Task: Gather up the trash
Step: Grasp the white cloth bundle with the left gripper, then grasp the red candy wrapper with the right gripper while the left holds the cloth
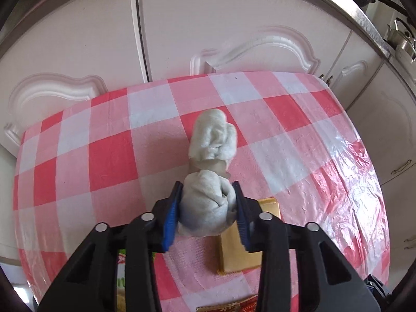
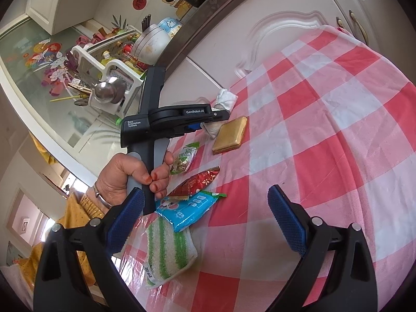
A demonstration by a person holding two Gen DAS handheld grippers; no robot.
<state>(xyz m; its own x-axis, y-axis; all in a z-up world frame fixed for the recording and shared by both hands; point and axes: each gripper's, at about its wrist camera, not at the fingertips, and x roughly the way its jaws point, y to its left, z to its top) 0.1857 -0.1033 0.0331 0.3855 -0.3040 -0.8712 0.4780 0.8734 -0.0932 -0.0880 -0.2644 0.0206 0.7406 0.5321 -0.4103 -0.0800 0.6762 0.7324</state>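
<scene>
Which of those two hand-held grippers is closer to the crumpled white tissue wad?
The left. The left hand-held gripper is shut on the crumpled white tissue wad, its blue pads pressing both sides. The right hand-held gripper hangs open over the red-and-white checkered tablecloth, well away.

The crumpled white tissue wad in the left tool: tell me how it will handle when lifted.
The tissue wad is probably soft and light: it bulges between the left tool's closed pads. It looks loosely twisted, so a tail may droop or unravel. Its matte, wrinkled surface seems unlikely to slip.
</scene>
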